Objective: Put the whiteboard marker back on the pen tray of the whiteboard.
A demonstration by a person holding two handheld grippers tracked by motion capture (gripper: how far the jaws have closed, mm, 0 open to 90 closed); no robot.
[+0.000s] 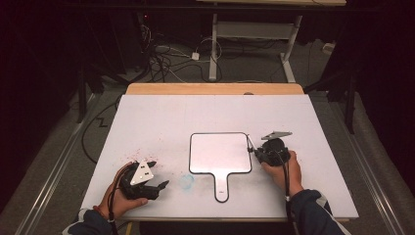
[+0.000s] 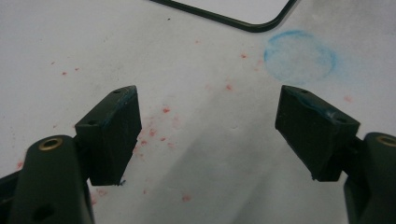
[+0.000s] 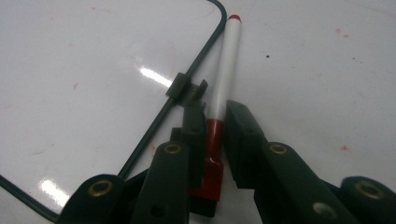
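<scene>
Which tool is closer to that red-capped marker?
The right tool: its jaws are shut on the marker beside the whiteboard. The left tool sits open, across the board.

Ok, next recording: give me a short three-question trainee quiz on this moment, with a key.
1. True or false: the right gripper has its jaws closed around the white marker with the red cap.
2. Multiple choice: where does the marker lie relative to the small black-rimmed whiteboard with a handle? A) on its middle B) along its edge beside the black clip C) across its handle
3. In a few words: what does the left gripper hold, and what mark lies on the white table ahead of it?

Key
1. True
2. B
3. Nothing, its jaws stand wide open; a smudged blue ring among red specks.
</scene>
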